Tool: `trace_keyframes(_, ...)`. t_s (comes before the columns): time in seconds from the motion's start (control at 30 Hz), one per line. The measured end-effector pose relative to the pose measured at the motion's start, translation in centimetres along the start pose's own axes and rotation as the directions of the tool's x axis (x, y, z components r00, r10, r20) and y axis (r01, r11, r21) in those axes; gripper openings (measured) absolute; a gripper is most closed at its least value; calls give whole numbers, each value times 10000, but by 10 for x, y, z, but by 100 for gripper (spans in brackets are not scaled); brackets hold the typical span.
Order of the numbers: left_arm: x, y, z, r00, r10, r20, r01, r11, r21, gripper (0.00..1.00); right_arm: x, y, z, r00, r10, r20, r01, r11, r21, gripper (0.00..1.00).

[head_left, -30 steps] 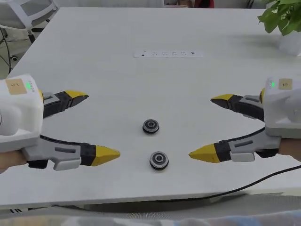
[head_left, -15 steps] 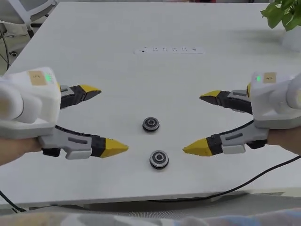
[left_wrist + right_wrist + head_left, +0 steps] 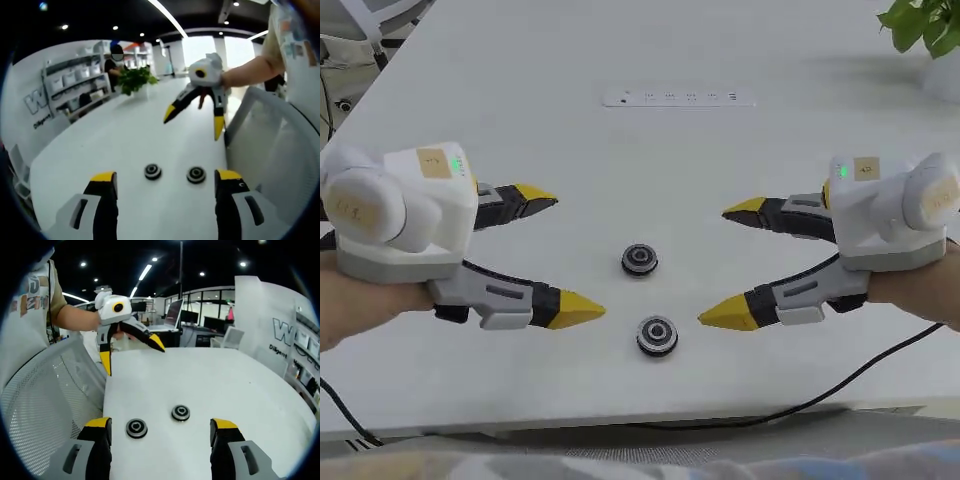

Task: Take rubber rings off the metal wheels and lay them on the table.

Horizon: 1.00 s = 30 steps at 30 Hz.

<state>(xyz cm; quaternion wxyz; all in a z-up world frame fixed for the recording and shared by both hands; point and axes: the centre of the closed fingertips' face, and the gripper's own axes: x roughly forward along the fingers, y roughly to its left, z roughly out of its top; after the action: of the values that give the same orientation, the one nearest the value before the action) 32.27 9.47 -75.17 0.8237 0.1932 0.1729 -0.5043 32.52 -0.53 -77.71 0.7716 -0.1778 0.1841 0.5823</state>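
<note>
Far wheel (image 3: 640,259) and near wheel (image 3: 657,336) sit mid-desk, towards the near edge. The near one is slightly right of the far one, and they're not touching. We see dark rubber rings (image 3: 640,337) on both wheels. Left tongs (image 3: 579,256) are left of the wheels, right tongs (image 3: 712,265) are right of them. The tips point inward at each other with the wheels between them. Both tongs gape wide, hold nothing and touch neither wheel. White desk (image 3: 520,80): power strip (image 3: 678,98) far centre, plant (image 3: 925,22) far right, black cable (image 3: 860,375) over the near right edge.
</note>
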Motion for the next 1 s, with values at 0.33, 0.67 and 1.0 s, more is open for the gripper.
trace_keyframes(0.33, 14, -4, -10, 9992, -363, -174, 361, 9993, -117, 76, 17, 12, -11, 9969, 769, -183, -768, 9970, 42, 73)
trace_keyframes(0.67, 25, -15, -18, 9968, -734, -316, 734, 9973, -22, 75, 30, 19, -28, 9911, 1248, -471, -1241, 9921, 165, 65)
trace_keyframes(1.0, 41, -30, -27, 9907, -1296, -421, 1285, 9913, -267, 69, 39, 23, -43, 9852, 1581, -663, -1561, 9871, 354, 53)
